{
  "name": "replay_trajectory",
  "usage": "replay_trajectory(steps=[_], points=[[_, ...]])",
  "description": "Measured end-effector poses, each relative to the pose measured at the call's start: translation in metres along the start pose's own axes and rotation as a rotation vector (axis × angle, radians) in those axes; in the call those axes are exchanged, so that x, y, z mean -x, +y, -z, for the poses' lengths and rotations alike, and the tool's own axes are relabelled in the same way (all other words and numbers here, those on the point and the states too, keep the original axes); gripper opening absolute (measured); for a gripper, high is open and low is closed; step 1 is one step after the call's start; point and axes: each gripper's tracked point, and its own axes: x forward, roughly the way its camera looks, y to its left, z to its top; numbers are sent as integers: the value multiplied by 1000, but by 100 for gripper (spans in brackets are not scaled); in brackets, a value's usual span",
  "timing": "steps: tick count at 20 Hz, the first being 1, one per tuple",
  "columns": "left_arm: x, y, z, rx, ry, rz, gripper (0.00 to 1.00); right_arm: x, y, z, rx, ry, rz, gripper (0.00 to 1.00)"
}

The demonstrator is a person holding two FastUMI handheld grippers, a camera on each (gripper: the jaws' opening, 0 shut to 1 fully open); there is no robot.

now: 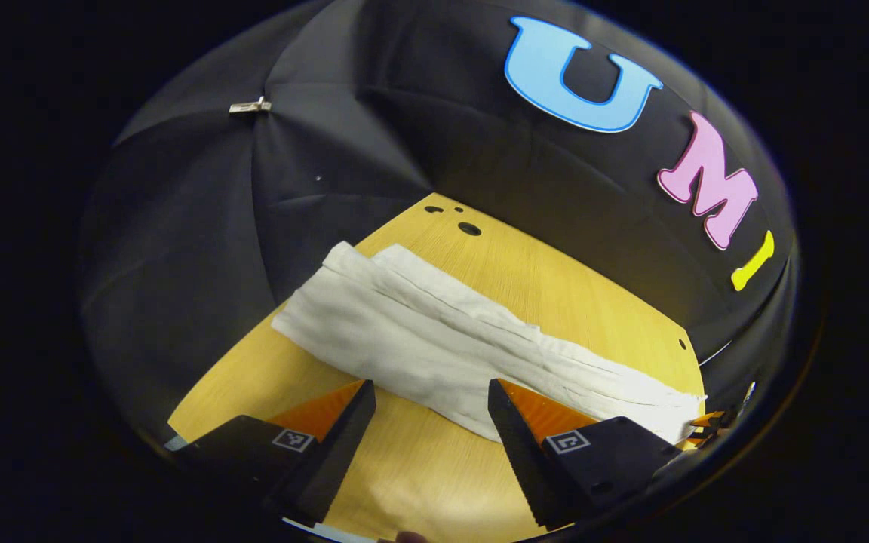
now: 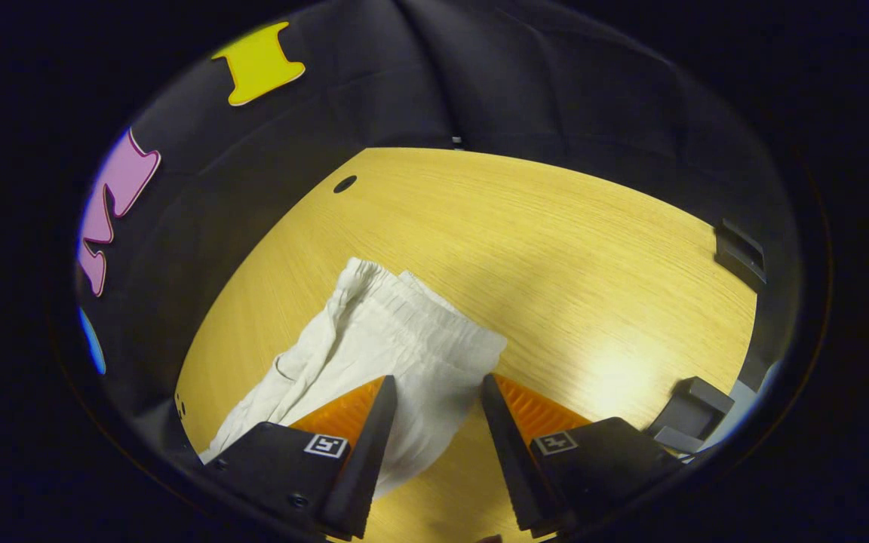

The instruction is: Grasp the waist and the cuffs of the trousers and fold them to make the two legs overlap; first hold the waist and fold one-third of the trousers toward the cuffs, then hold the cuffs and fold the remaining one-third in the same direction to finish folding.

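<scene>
Square tag markers (image 1: 293,440) on black mounts

A light wood-grain tabletop (image 1: 555,286) carries the things. White trousers (image 1: 434,339) lie flat on it as one long strip with the two legs laid together, running from the far left toward the near right in the left gripper view. In the right gripper view the gathered waist (image 2: 404,317) rests on the tabletop, with bare wood to its right. Small dark holes (image 1: 469,228) mark the tabletop's far corner.

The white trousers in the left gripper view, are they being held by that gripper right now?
No: the left gripper is open above the table, its fingers apart beside the trousers.
</scene>
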Motion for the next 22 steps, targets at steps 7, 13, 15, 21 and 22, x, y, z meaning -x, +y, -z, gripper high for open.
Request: replay_trajectory(steps=[7,13,15,21,22], points=[[-12,11,30,135,105,-17,96,0,-8,9,-178,55,-30,12],[-34,27,31,372,113,-21,92,-3,-6,10,-154,61,-74,12],[-45,31,21,417,92,-12,95,-3,-5,8,-158,58,-83,12],[-79,28,-7,429,91,-13,95,-3,-3,4,-156,56,-91,12],[-86,27,-11,415,94,-16,93,-3,-3,3,-158,58,-92,12]])
